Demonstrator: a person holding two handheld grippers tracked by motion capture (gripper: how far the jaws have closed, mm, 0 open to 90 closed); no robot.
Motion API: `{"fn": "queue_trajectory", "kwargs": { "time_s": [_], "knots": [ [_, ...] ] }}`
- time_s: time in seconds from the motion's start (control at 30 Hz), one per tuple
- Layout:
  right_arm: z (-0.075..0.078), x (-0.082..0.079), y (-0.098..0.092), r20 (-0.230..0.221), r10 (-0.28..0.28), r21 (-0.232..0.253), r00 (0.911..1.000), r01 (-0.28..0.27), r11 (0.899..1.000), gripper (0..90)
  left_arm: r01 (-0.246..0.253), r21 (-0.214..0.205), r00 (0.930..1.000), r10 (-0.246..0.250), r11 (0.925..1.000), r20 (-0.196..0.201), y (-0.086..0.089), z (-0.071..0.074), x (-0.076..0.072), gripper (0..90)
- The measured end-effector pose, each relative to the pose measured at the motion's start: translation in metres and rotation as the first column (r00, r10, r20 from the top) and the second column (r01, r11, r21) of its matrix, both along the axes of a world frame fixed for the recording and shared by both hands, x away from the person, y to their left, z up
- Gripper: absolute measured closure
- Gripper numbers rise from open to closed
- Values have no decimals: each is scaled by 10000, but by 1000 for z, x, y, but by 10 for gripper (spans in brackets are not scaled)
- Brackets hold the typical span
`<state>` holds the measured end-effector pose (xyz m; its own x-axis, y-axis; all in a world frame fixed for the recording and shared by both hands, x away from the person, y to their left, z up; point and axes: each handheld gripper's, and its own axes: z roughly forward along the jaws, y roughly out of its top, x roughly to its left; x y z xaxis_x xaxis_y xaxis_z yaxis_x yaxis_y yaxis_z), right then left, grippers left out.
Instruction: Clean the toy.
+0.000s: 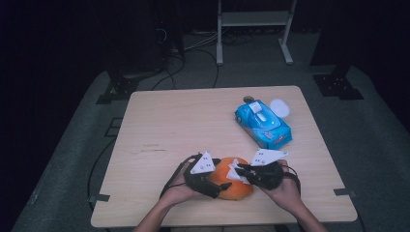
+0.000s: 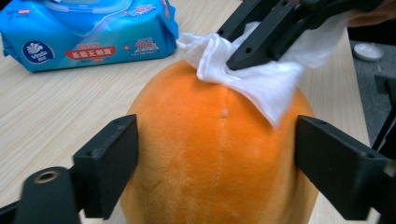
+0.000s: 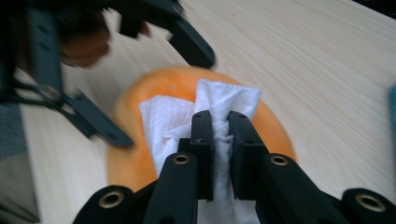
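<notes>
From the high view, the person has an orange plush ball (image 1: 233, 184) parked near the front edge of the table (image 1: 159, 121), left gripper (image 1: 218, 187) on one side of it and right gripper (image 1: 243, 170) coming in over the top with a white wipe (image 1: 237, 171). Blue pack of wipes (image 1: 263, 123) sits well apart, farther back, with a small white lid (image 1: 280, 107) just beside it. It's dim and small here, so whether the left jaws actually touch the plush is impossible to call from up there, and the hands cover the near side of the ball.

Left gripper view clears that up a bit: the jaws stand wide on either side of the orange plush ball (image 2: 219, 154), and they look like they're bracing it rather than pinching hard. The left pad seems to rest against the fabric; the right one is harder to judge. Risk here: it's a soft round thing, so a firm rub could roll or squash it out of that loose hold. The wipe (image 2: 261, 79) hangs off one side too, so a corner could get dragged under a jaw.

Right gripper view: jaws clamped tight on the bunched wipe (image 3: 219, 116), pressed on top of the ball (image 3: 163, 88). The frame is blurry, and the ball's lower part is hidden behind the gripper. If the wipe slides out of that pinch, bare jaws scrape plush.
</notes>
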<state>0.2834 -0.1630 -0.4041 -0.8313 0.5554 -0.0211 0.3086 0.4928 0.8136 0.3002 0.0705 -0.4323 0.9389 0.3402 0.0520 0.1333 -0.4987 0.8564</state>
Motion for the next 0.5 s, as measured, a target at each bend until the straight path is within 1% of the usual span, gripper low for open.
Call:
{"fn": "queue_trajectory", "kwargs": {
  "time_s": [0.07,0.13,0.17,0.23,0.3,0.37,0.4,0.47,0.5],
  "knots": [
    [1,-3,7,-88,302,188,9995,-301,9994,805,-6,-1,10000,6,10000,-49,0,-2,-1,165],
    [1,-5,12,234,471,-69,9986,-469,9989,804,9,94,10000,-9,10000,22,1,-3,-1,192],
    [2,-5,12,260,459,-82,9986,-458,9989,805,2,91,10000,-2,10000,14,2,-3,-1,207],
    [3,-2,6,238,338,0,9991,-338,9994,805,-1,70,9999,0,10000,105,4,-5,1,229],
    [2,3,-3,308,28,-136,9995,-23,9999,805,-30,56,10000,30,10000,-21,6,-6,3,232],
    [-1,7,-13,151,-280,-80,9995,282,9996,805,-76,105,10000,77,9999,-62,9,-7,5,235],
    [-2,9,-18,55,-380,-13,9993,380,9993,804,-103,47,9999,103,9999,-112,10,-8,5,235],
    [-4,9,-21,-52,-446,87,9990,447,9990,805,-60,22,9998,61,10000,-177,11,-7,6,233],
    [-4,8,-20,-24,-415,28,9991,415,9991,805,-28,38,9997,29,10000,-231,11,-5,6,220]
  ]
}}
